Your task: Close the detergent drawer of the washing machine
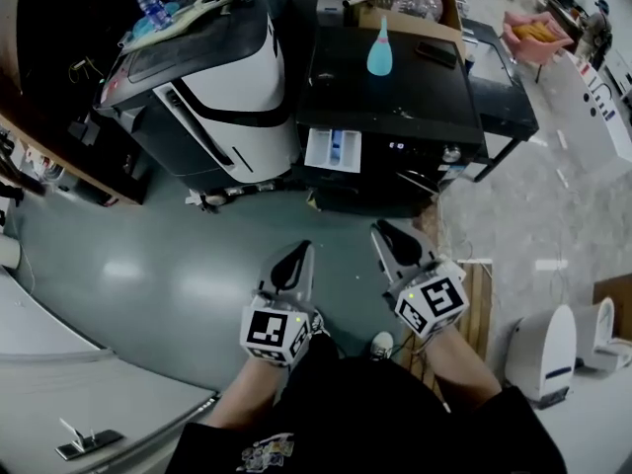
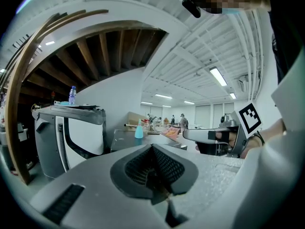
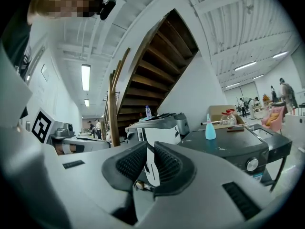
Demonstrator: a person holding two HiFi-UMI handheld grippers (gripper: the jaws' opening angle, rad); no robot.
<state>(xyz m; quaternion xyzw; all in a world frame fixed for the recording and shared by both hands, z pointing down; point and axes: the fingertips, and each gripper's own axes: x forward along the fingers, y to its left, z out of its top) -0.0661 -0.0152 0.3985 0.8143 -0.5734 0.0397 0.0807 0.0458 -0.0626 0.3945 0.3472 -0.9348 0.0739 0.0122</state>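
approach step: the detergent drawer [image 1: 333, 150] juts open from the washing machine [image 1: 395, 97], well ahead. your left tool [image 1: 295, 255] is closed, your right tool [image 1: 387, 233] barely parted, both seemingly empty. next, reach and push it flush.

the detergent drawer [image 1: 333, 150] juts from the washing machine [image 1: 395, 97] front, at its left; a bottle [image 1: 380, 47] stands on top; a second machine [image 1: 207, 87] sits left.

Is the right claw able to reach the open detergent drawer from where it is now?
Probably yes, but not yet: the right claw is short of the drawer, which sticks out of the washer's front. Only bare floor lies between them, and the claw is empty and slightly open.
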